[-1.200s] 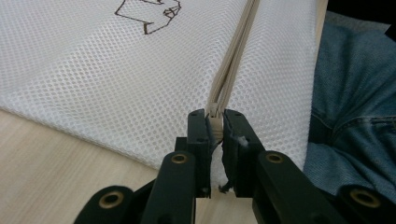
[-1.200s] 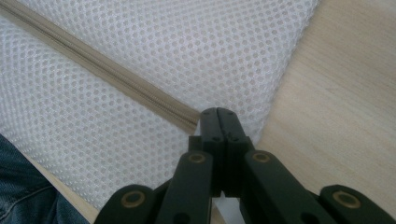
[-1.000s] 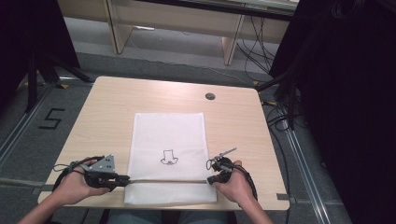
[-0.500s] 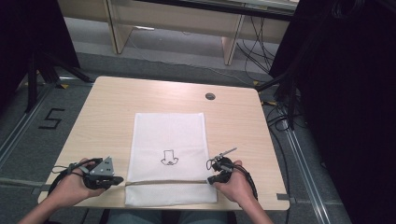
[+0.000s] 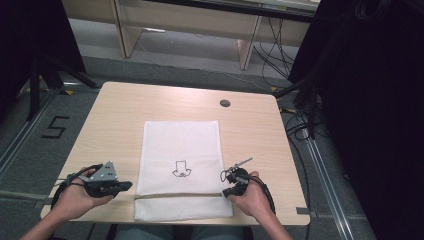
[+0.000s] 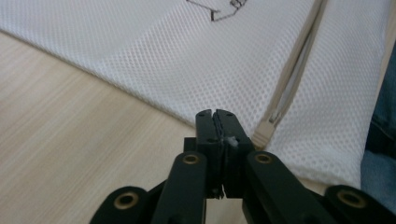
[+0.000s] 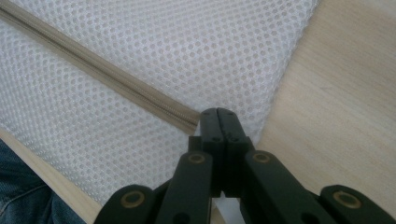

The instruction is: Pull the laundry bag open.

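The white mesh bag (image 5: 181, 170) lies at the table's (image 5: 120, 115) near edge, its zipper (image 5: 177, 196) flanked by the left hand-held gripper (image 5: 126, 186) and the right hand-held gripper (image 5: 225, 192), both with jaws closed.

Left tool (image 5: 127, 186): black body, grey three-cornered plate on top with small dark holes, black cable looping back past the wrist. Right tool (image 5: 224, 192): black, with a thin grey rod sticking up at a slant and a black cable curling beside it. Seen along the left tool (image 6: 216, 114) and right tool (image 7: 217, 112): two matte black jaws, ribbed along the inner faces, small screws near the tips, black link arms with brass-coloured pivot rings. Bare forearms, no sleeves; blue jeans at the table's near edge
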`<state>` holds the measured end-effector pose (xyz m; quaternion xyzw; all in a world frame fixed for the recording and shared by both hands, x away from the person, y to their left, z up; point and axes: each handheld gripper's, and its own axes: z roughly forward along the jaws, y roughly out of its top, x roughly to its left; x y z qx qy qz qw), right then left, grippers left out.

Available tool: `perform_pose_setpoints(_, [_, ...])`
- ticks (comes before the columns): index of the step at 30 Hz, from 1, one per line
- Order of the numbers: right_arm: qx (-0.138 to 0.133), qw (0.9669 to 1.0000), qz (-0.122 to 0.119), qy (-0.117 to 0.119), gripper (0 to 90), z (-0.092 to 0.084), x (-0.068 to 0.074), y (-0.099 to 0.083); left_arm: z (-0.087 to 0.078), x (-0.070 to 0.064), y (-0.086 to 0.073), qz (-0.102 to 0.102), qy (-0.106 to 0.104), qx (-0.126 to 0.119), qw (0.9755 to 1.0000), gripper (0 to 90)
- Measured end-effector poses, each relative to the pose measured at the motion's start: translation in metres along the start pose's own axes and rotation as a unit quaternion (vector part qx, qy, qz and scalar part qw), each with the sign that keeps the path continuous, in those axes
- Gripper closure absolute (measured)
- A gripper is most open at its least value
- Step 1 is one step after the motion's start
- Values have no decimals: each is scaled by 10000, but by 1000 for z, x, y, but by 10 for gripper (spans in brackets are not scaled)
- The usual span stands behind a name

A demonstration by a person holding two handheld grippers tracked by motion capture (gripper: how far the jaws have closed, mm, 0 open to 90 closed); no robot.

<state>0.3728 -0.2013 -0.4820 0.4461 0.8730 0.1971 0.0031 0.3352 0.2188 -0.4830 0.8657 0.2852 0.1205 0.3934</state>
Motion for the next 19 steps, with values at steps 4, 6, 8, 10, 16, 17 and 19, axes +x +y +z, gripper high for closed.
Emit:
perform_pose_setpoints(4, [8,10000,84,-4,900,0,0,-1,10,-3,11,-224,58,-416,9989,758])
perform_pose_setpoints(6, [33,9999,65,-90,900,0,0,-1,13,-3,16,-292,111,-555,9980,678])
perform_pose_setpoints(8, [-86,9998,122,-119,900,0,2,-2,19,-3,23,-472,179,-709,9962,638])
perform_pose_setpoints(10, [-174,9998,85,-79,838,-2,2,-3,27,1,28,-607,225,-834,9944,542])
perform_pose_setpoints(16, [-599,9981,66,-99,718,-15,8,-3,30,13,18,-986,313,-790,9915,448])
perform_pose_setpoints(17, [-636,9978,89,-164,706,-17,10,-3,29,15,17,-1062,346,-791,9906,435])
perform_pose_setpoints(19, [-648,9978,74,-110,697,-18,10,-3,28,17,16,-1117,363,-806,9898,424])
